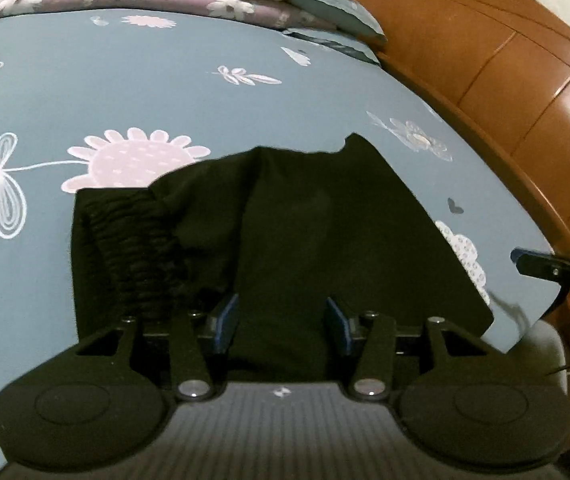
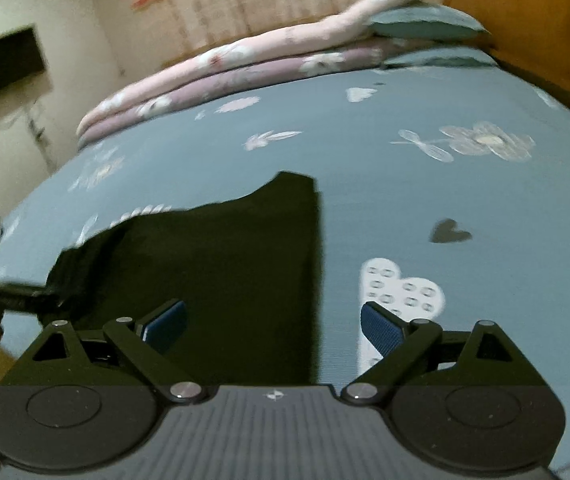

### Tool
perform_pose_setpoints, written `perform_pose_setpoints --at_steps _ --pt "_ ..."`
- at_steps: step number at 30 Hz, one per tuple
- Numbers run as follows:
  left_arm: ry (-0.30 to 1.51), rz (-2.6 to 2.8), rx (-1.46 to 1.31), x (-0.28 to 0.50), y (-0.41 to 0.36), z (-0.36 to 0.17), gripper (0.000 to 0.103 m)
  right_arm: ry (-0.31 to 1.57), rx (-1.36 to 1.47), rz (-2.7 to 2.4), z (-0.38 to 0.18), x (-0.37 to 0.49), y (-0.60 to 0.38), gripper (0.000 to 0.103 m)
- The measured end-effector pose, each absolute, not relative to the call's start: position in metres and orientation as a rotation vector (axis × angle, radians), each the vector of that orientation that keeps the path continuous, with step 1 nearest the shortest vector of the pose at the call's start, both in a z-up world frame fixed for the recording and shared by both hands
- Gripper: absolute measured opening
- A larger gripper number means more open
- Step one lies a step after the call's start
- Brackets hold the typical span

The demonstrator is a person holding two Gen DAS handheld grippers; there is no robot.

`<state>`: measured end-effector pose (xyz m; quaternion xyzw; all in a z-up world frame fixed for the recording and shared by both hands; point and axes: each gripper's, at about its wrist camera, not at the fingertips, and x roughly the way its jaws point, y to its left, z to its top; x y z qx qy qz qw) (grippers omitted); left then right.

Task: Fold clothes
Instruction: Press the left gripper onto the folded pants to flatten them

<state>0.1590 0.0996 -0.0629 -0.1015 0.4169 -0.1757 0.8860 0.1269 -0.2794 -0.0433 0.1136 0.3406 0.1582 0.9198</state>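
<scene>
- The dark garment [image 1: 285, 220] lay on the bed [image 1: 125, 100], on the blue flowered sheet, near its front edge; an elastic gathered band [image 1: 145, 248] showed at its left side, and the cloth looked partly doubled over itself
- The left hand-held gripper [image 1: 281, 320] stood with its fingers parted, over the garment's near edge, holding nothing
- The right hand-held gripper [image 2: 273, 324] was likewise spread wide; its left finger [image 2: 167, 322] was over the cloth, its right finger [image 2: 381, 328] over bare sheet, straddling the garment's right edge
- Risk: closing there could pinch the sheet along with the cloth and drag the bedding
- Risk: the fabric appeared thin and limp; a one-layer pinch would likely let the under layer sag and spoil the fold
- Risk: the bunched band could pull a fold askew
- Whether folding was in progress or complete could not be settled
</scene>
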Motion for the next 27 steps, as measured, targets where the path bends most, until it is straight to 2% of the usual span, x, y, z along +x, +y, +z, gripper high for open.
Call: perform_pose_setpoints --at_steps 2,7,10,21,27 --pt "0.852 -0.363 -0.191 0.159 0.093 -0.055 0.051 0.694 0.235 0.301 -0.044 0.125 -0.286 0.096" --pt "0.844 -0.36 -0.132 0.166 0.076 -0.048 0.067 0.681 0.033 0.242 -0.041 0.116 -0.28 0.098" --pt "0.896 -0.318 -0.098 0.173 0.068 -0.06 0.067 0.689 0.004 0.266 -0.044 0.117 -0.272 0.098" --pt "0.874 -0.355 -0.08 0.156 0.075 -0.06 0.069 0.794 -0.152 0.244 -0.089 0.134 -0.239 0.099" --pt "0.82 -0.371 -0.057 0.157 0.064 -0.033 0.068 0.72 -0.143 0.236 -0.07 0.129 -0.246 0.099"
